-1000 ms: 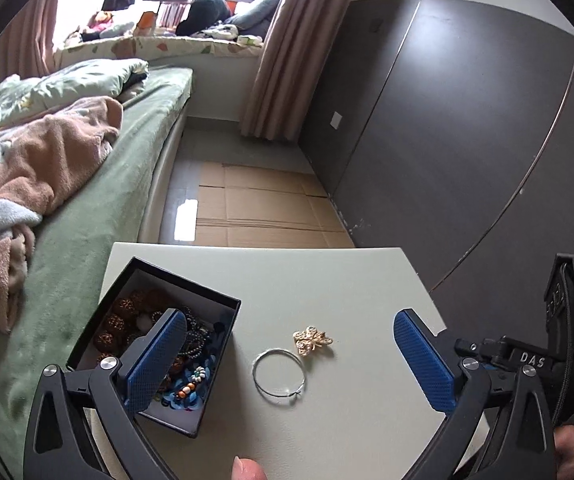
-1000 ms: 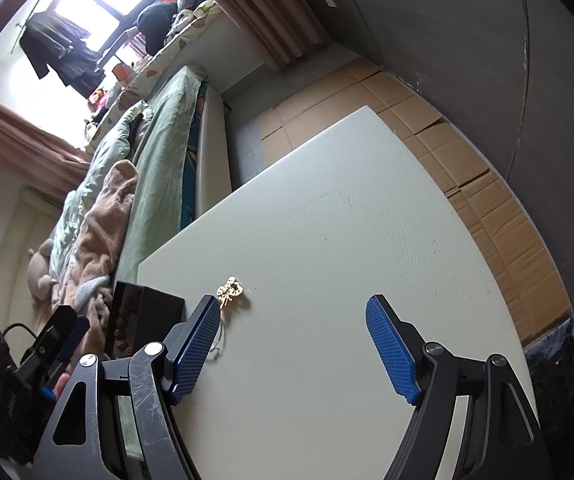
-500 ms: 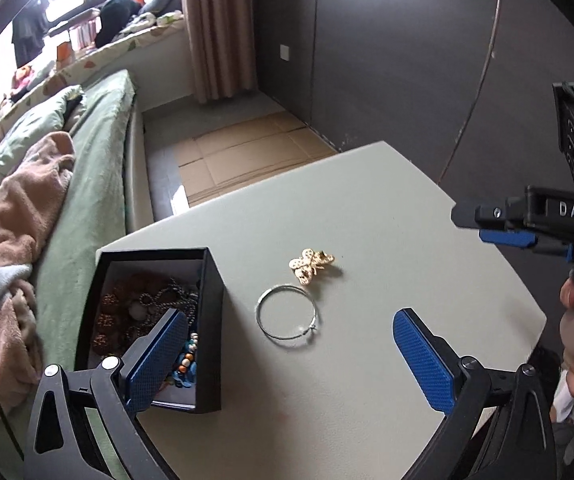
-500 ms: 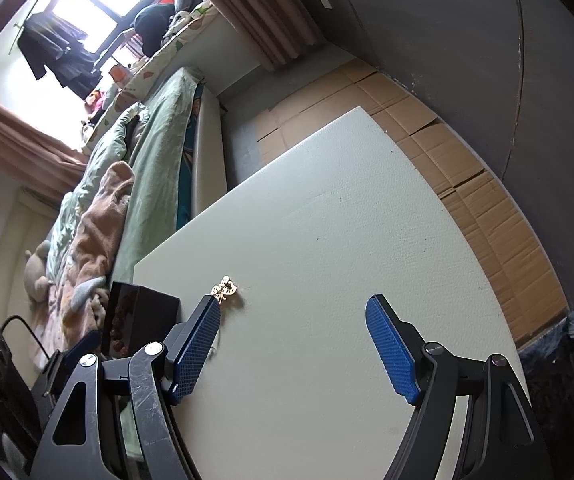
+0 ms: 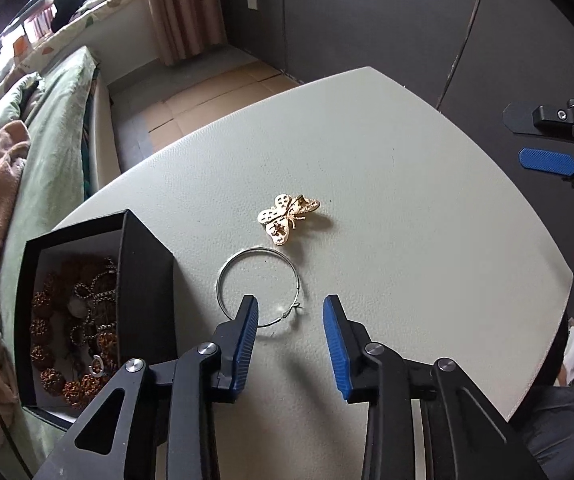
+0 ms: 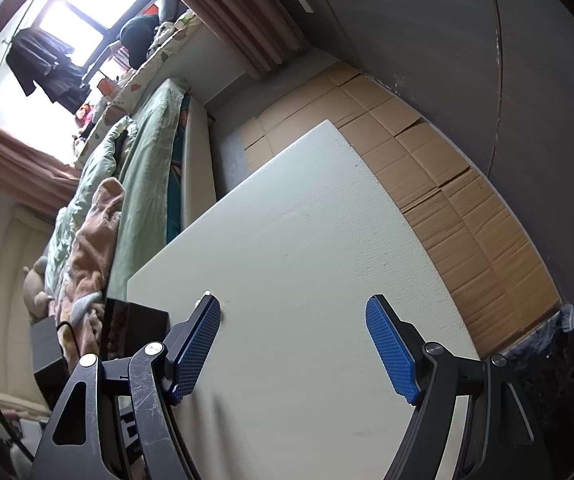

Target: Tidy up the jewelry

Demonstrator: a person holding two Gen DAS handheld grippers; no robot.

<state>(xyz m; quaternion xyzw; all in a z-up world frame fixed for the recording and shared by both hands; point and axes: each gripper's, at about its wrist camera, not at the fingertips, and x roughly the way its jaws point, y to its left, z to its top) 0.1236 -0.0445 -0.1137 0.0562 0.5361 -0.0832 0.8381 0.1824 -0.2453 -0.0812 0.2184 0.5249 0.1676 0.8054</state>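
Observation:
A thin silver hoop (image 5: 258,285) lies flat on the pale table (image 5: 407,240), with a gold butterfly brooch (image 5: 287,218) just beyond it. My left gripper (image 5: 289,322) hangs low over the hoop's near edge, its jaws closing; the hoop's clasp end sits between the blue pads, which do not press on it. A black box (image 5: 143,292) holding beaded bracelets and chains stands at the left. My right gripper (image 6: 293,344) stands open above bare table, nothing between its fingers. In the right wrist view the box (image 6: 135,330) shows at the lower left.
A bed with green sheets and a pink blanket (image 5: 3,168) runs along the table's left side. Cardboard covers the floor (image 6: 447,184) beyond the table. Dark wall panels (image 5: 367,12) stand behind. The right gripper's blue fingertip (image 5: 547,160) shows at the right edge of the left wrist view.
My left gripper has dropped and rolled toward the hoop, and its jaws have narrowed a lot. The brooch has slipped behind the right gripper's left finger; that gripper has barely moved.

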